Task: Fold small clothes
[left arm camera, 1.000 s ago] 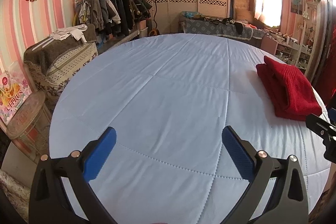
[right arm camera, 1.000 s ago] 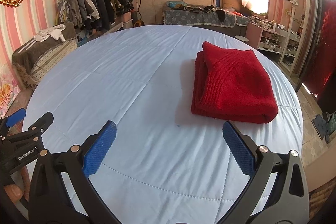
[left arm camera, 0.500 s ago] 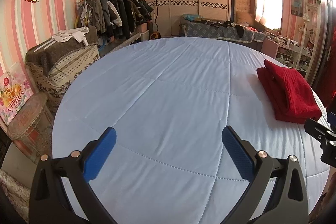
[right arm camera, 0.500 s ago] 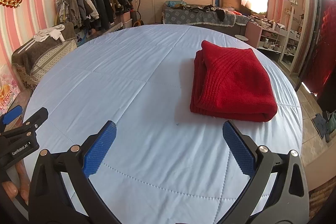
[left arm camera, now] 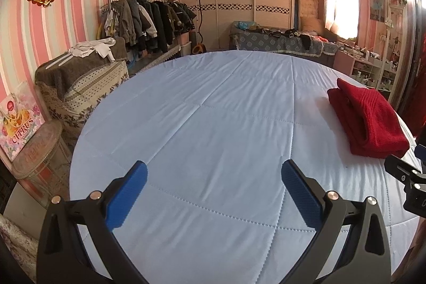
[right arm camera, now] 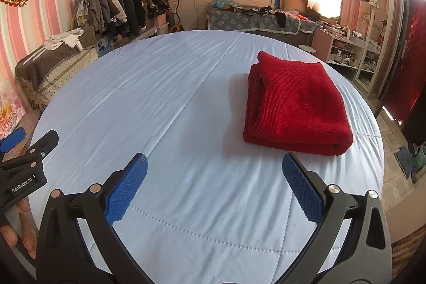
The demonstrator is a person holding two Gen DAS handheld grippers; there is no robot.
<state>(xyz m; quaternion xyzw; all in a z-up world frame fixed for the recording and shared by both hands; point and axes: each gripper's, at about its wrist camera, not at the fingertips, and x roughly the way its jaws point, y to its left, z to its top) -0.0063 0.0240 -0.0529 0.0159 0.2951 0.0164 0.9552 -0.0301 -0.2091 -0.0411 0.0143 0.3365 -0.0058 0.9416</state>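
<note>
A folded red knit sweater (right arm camera: 295,100) lies on the light blue quilted bed (right arm camera: 165,124), right of centre; in the left wrist view the sweater (left arm camera: 370,119) is at the far right. My right gripper (right arm camera: 214,164) is open and empty, held above the quilt just in front of the sweater's near edge. My left gripper (left arm camera: 213,172) is open and empty over the bare quilt (left arm camera: 213,111), well left of the sweater. The left gripper's body shows at the left edge of the right wrist view (right arm camera: 24,169).
A clothes rack (left arm camera: 143,17) with dark jackets stands at the back left. A covered chair (left arm camera: 80,81) with white cloth and a wicker basket (left arm camera: 37,156) stand left of the bed. A daybed (right arm camera: 255,17) and shelves (right arm camera: 354,55) stand at the back right.
Both grippers have drawn back and lifted slightly, so more of the room shows. The sweater has not moved. Both stay open.
</note>
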